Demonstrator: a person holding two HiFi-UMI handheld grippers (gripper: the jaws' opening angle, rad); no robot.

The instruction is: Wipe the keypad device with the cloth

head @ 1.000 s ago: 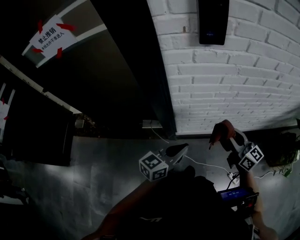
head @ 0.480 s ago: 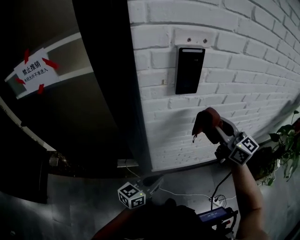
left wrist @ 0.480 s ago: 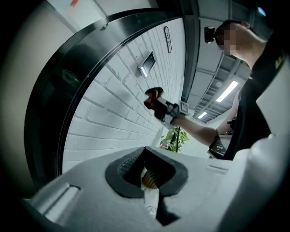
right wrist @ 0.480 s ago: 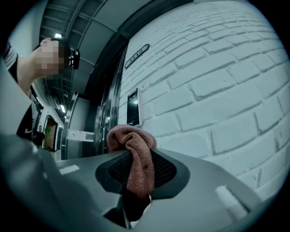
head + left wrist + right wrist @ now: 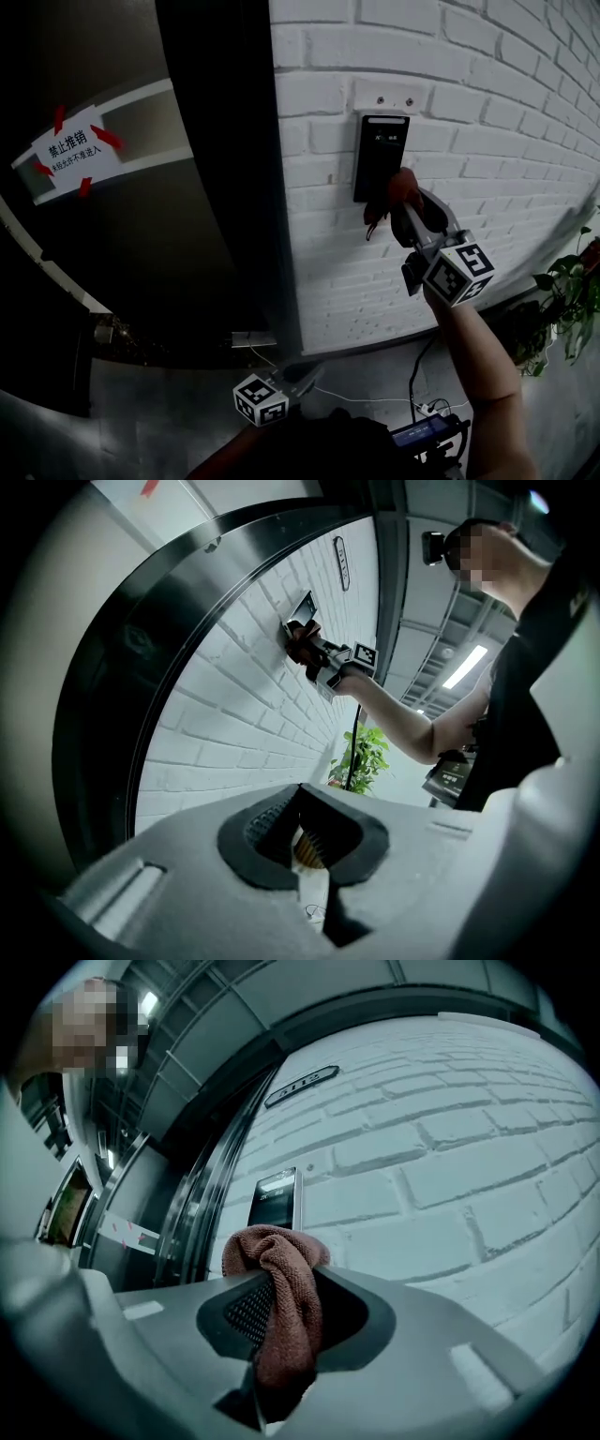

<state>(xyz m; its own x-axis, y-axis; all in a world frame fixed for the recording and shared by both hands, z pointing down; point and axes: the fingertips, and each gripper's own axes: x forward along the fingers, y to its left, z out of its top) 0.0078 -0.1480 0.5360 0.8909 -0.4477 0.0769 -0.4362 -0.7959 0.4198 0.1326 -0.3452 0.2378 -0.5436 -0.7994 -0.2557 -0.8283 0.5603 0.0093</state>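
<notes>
While clamped in the right hand-held gripper (image 5: 405,199), cloth (image 5: 382,202) touches keypad device (image 5: 378,150).

We hold our right gripper (image 5: 401,190) high, at the end of a bare, outstretched right forearm (image 5: 480,366), with its marker cube (image 5: 458,274) turned toward us. Its jaws are closed on a brown cloth (image 5: 281,1279), which bunches up above their tips. Our left gripper (image 5: 302,373) is low and close to our body, pointing forward and upward. Its jaws meet at the tips, and nothing is between them.
</notes>
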